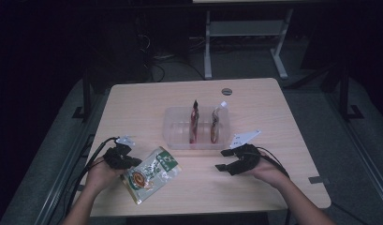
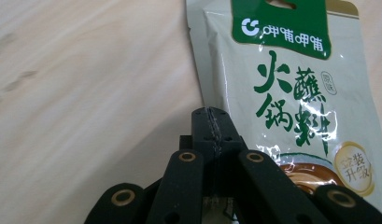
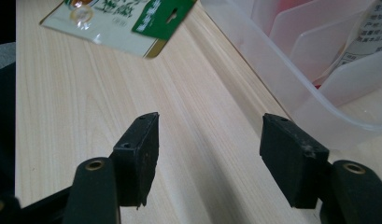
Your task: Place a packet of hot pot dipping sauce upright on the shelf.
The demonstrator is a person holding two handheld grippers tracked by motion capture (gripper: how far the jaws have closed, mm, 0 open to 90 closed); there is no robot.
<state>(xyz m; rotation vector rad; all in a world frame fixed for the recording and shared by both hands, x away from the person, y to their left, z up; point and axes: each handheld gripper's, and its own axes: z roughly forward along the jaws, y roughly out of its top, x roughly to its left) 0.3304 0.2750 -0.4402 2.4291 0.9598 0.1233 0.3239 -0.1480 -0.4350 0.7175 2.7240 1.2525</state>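
A pale green sauce pouch (image 1: 151, 176) with a green header and Chinese print lies slanted at the table's front left; its print is plain in the left gripper view (image 2: 291, 79). My left gripper (image 1: 131, 163) is shut on the pouch's left edge, its jaws pressed flat together (image 2: 212, 116). My right gripper (image 1: 223, 160) rests open on the table just in front of a clear plastic tray (image 1: 173, 127), nothing between its pads (image 3: 209, 140). The right gripper view catches the pouch (image 3: 118, 18) far off and the tray's corner (image 3: 282, 70) close by.
Two slim pouches stand upright in the tray's slots, a red one (image 1: 194, 124) and a beige one (image 1: 216, 124). A round grommet (image 1: 226, 91) sits near the table's far edge. A desk frame (image 1: 245, 28) stands on the floor beyond.
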